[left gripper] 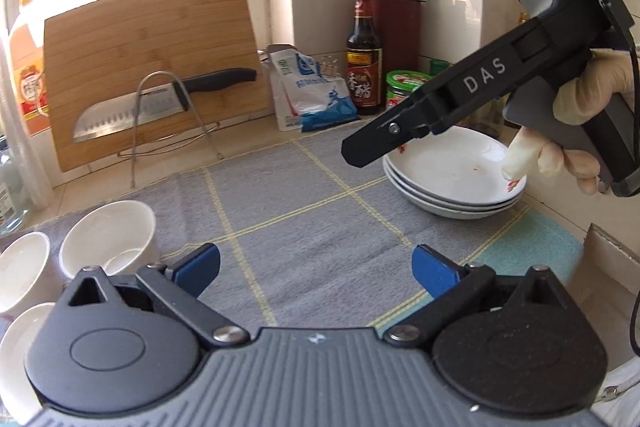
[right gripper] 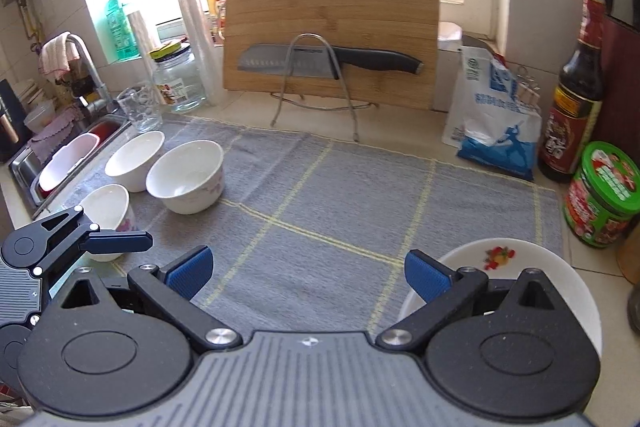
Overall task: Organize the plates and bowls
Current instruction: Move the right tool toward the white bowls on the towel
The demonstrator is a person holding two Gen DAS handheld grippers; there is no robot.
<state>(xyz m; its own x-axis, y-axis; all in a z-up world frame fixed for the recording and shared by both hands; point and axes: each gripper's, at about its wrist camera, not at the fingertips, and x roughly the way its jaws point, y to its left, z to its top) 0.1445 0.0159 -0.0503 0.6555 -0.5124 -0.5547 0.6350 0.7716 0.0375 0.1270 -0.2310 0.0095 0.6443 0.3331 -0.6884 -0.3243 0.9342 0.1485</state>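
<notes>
My left gripper (left gripper: 316, 269) stands wide open over the grey checked mat (left gripper: 304, 227), its blue pads (left gripper: 200, 267) spread far apart with only cloth between them. It touches nothing. Three white bowls (left gripper: 110, 239) sit just beside its left finger at the mat's left edge; from the right wrist view I count them again, the nearest bowl (right gripper: 186, 175) upright with a faint floral print, two more close behind and beside it.

My right gripper (right gripper: 308, 273) is likewise spread wide, empty, the mat showing between its pads. Just beside its right finger lies the rim of a white plate (right gripper: 516, 255) with a small fruit print. In the left wrist view that plate tops a stack of three plates (left gripper: 452, 179) at the mat's far right corner, and my right tool hangs above the stack, a gloved hand (left gripper: 580, 95) around its handle. Whether its finger touches the plate, I cannot tell.

Behind the mat a bamboo cutting board (right gripper: 332, 23) leans against the wall, with a knife (right gripper: 332, 61) resting across a wire stand in front of it. A dark sauce bottle (left gripper: 363, 55) and a green-lidded jar (right gripper: 600, 195) stand at the right.
</notes>
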